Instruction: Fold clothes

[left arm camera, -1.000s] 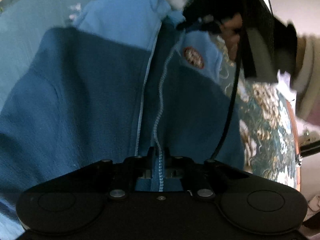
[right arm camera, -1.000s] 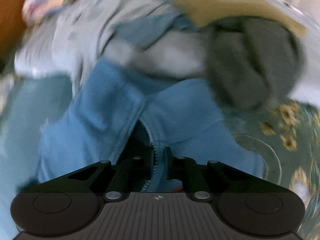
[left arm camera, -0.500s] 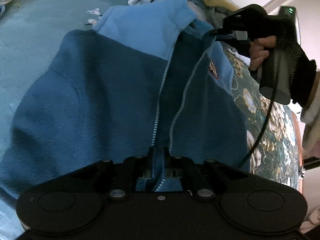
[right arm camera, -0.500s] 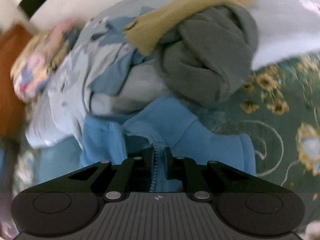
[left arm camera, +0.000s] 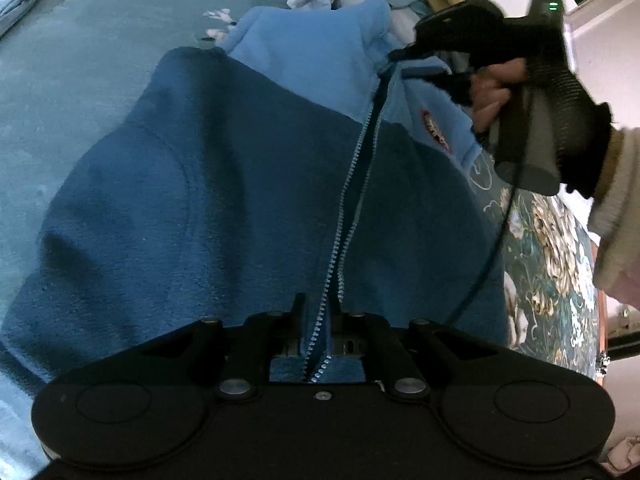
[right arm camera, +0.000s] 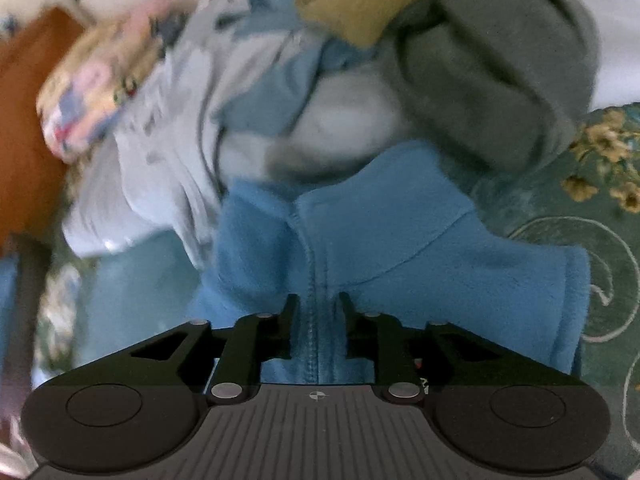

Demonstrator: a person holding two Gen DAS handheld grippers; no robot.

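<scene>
A blue fleece jacket (left arm camera: 240, 184) lies stretched front-up over a teal floral bedspread (left arm camera: 80, 40). The left gripper (left arm camera: 318, 308) has its fingers pressed on the bottom hem, pinching both sides of the zipper (left arm camera: 352, 184). The right gripper (left arm camera: 404, 56) pinches the collar end of the same zipper line; in its own view its fingers (right arm camera: 290, 320) close on the light-blue collar (right arm camera: 360, 220). A hand (left arm camera: 496, 92) in a black glove with a pale sleeve holds that gripper. A small red badge (left arm camera: 434, 128) sits on the chest. Beyond the collar is a pile (right arm camera: 280, 100) of grey, pale blue and tan clothes, blurred, so items are hard to separate.
</scene>
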